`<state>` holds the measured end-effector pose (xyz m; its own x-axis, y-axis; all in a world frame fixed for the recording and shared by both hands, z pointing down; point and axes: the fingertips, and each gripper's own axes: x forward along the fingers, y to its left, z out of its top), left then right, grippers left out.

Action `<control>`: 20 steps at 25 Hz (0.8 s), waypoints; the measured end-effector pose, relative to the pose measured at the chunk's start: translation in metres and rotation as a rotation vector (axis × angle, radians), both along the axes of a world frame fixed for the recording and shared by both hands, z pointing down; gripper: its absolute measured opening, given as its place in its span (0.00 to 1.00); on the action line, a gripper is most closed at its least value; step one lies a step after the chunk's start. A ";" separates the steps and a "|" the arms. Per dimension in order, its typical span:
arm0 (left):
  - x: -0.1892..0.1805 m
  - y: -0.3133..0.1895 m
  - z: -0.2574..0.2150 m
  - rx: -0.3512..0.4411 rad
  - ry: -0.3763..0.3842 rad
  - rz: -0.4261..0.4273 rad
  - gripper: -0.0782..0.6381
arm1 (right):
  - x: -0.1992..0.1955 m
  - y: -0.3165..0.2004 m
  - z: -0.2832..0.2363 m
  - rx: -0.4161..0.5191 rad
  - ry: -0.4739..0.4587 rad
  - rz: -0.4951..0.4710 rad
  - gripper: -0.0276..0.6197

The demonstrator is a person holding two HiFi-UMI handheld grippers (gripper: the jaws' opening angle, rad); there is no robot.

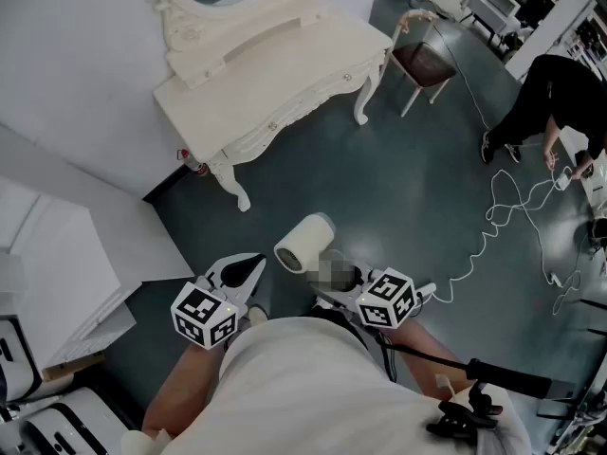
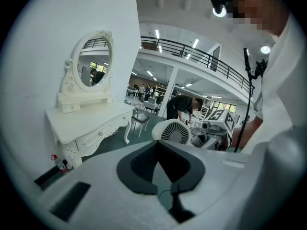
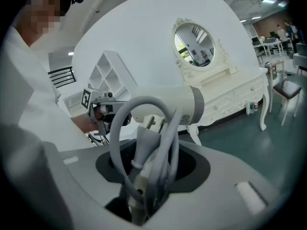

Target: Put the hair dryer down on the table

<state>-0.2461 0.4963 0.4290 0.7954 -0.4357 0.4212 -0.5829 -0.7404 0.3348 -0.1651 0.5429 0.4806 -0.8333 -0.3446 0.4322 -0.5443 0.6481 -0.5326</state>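
The white hair dryer [image 1: 305, 243] hangs in the air over the floor, its barrel pointing left. My right gripper [image 1: 338, 281] is shut on its handle and the grey cord bundled against it. In the right gripper view the hair dryer [image 3: 163, 104] fills the middle, and the cord loops down between the jaws of my right gripper [image 3: 148, 176]. My left gripper [image 1: 248, 271] is just left of the dryer, apart from it, shut and holding nothing. Its own view shows the dryer's rear grille [image 2: 175, 132] beyond the left gripper [image 2: 163, 176]. The white dressing table [image 1: 285, 83] stands further off, its top bare.
An oval mirror [image 2: 93, 61] sits on the dressing table [image 2: 81, 121]. A chair [image 1: 422, 60] stands at the table's right. A person in black [image 1: 550, 93] bends over at the far right, with a white cable [image 1: 493, 226] trailing across the dark floor. White shelving [image 1: 57, 263] stands at the left.
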 end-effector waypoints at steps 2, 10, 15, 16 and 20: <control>-0.038 0.004 -0.003 0.020 0.012 0.004 0.11 | -0.038 0.002 -0.003 0.010 -0.005 0.015 0.35; -0.173 0.042 0.009 0.001 0.042 -0.047 0.11 | -0.159 0.017 -0.006 0.012 0.001 0.035 0.34; -0.224 0.059 0.021 -0.025 0.044 -0.046 0.11 | -0.205 0.020 0.000 -0.022 0.008 0.067 0.34; -0.231 0.060 0.022 -0.027 0.039 -0.043 0.11 | -0.211 0.019 -0.001 -0.026 0.007 0.078 0.34; -0.243 0.048 0.032 -0.031 0.028 -0.017 0.11 | -0.222 0.003 0.004 -0.035 0.028 0.120 0.34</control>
<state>-0.4896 0.5446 0.4610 0.7998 -0.4361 0.4124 -0.5852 -0.7194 0.3742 -0.3875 0.5463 0.4847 -0.7747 -0.4250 0.4681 -0.6314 0.5588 -0.5376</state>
